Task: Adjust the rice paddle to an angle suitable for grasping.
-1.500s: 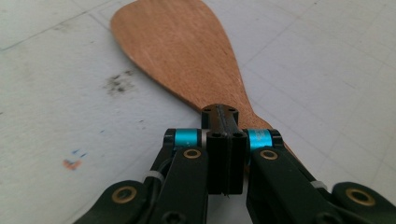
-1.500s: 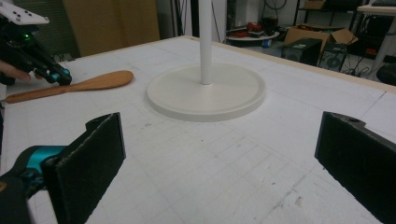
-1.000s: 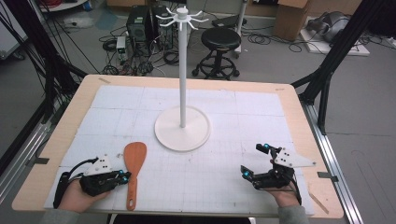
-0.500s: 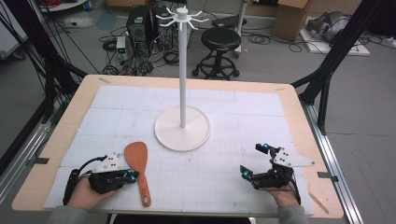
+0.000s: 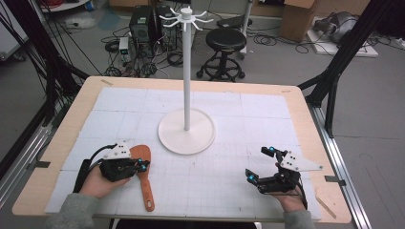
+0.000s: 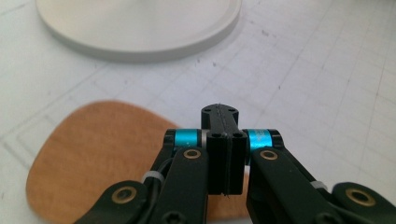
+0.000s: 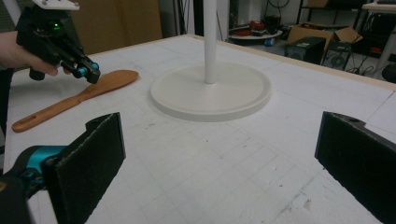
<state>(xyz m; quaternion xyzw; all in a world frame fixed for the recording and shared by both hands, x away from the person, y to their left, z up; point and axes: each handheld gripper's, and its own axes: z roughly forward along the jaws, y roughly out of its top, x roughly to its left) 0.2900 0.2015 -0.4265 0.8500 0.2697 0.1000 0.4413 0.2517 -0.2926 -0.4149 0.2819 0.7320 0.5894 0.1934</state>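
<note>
The left gripper (image 5: 142,165) (fingers closed, empty) hovers over the wooden spatula (image 5: 143,176); the right gripper (image 5: 260,164) rests with fingers spread wide.

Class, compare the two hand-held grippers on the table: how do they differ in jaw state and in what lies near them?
The left gripper has its jaws shut together; the right gripper has its jaws wide apart. The left gripper hangs over the blade of the wooden spatula, gripping nothing; the right gripper has only bare table mat in front. Both are black with blue-tipped jaws, each held in a hand.
</note>
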